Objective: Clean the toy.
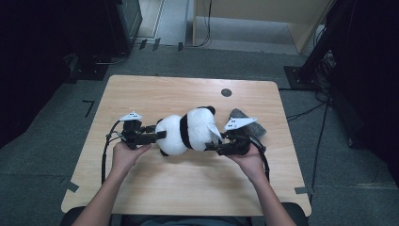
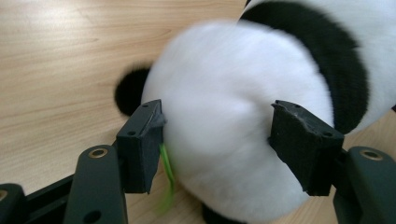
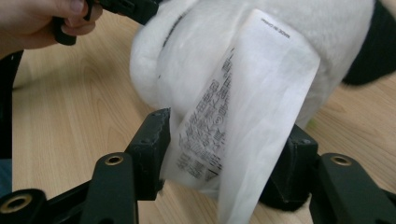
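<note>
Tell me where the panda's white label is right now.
In the high view the white label hangs off the plush panda at its right end, beside the right tongs. In the right gripper view it drapes between those jaws.

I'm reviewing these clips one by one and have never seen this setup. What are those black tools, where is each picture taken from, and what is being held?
No robot here: a person holds a hand-operated claw in each hand. The high view looks down on a wooden table; the left claw and right claw meet a plush panda from either end. Each other picture comes from a camera riding on one claw, looking along its black jaws. In the left gripper view the jaws press into the panda's white body. In the right gripper view the jaws close on the plush, with its printed white label hanging between them. A grey object lies behind the right claw; I cannot tell what it is.
</note>
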Tool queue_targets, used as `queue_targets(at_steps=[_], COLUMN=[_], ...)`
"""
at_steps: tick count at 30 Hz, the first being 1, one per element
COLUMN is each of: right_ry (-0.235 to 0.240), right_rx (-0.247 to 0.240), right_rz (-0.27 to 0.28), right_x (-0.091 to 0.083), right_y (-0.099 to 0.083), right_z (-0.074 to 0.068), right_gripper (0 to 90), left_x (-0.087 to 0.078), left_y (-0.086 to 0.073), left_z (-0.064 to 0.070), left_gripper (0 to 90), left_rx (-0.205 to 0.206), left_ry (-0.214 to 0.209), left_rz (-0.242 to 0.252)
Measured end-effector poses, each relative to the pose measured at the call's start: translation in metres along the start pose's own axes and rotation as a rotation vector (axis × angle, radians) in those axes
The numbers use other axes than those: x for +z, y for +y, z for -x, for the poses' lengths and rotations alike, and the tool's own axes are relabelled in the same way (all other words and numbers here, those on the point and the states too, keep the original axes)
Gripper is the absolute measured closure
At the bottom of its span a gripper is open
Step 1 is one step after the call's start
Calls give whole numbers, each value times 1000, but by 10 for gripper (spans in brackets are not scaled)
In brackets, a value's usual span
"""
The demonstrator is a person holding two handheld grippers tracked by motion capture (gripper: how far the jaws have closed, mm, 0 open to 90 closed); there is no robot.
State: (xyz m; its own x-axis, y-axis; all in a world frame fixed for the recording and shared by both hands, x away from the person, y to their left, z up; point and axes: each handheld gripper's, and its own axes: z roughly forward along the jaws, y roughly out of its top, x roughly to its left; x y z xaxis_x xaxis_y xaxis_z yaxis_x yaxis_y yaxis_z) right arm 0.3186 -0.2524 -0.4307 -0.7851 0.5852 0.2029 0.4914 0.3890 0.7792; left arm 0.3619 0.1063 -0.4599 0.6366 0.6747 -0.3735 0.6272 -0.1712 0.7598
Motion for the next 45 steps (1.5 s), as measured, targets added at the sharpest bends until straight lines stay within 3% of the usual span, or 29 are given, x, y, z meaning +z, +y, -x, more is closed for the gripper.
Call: queue_targets(at_steps=[2,6,14,26,30,34,45], right_ry=[-1,-13,-69,-89,-125,-160,-283], right_rx=[6,21,-11,29,10,46,115], right_rz=[5,4,-27,36,42,91,151], right_x=[0,2,4,-10,-15,-28,-48], right_y=[-1,-3,-5,-7,-8,-12,-23], right_z=[2,7,9,23,26,39,76], right_gripper=[459,461,442,438,438,444,462], left_x=[2,3,0,-2,-2,-4,-3], left_y=[0,0,2,2,2,1,-4], left_z=[2,-1,7,12,14,17,25], left_gripper=[351,348,327,297,294,294,290], left_rx=[20,5,69,89,103,113,135], left_ry=[6,-7,25,37,48,54,63], left_rz=[13,25,37,37,36,41,17])
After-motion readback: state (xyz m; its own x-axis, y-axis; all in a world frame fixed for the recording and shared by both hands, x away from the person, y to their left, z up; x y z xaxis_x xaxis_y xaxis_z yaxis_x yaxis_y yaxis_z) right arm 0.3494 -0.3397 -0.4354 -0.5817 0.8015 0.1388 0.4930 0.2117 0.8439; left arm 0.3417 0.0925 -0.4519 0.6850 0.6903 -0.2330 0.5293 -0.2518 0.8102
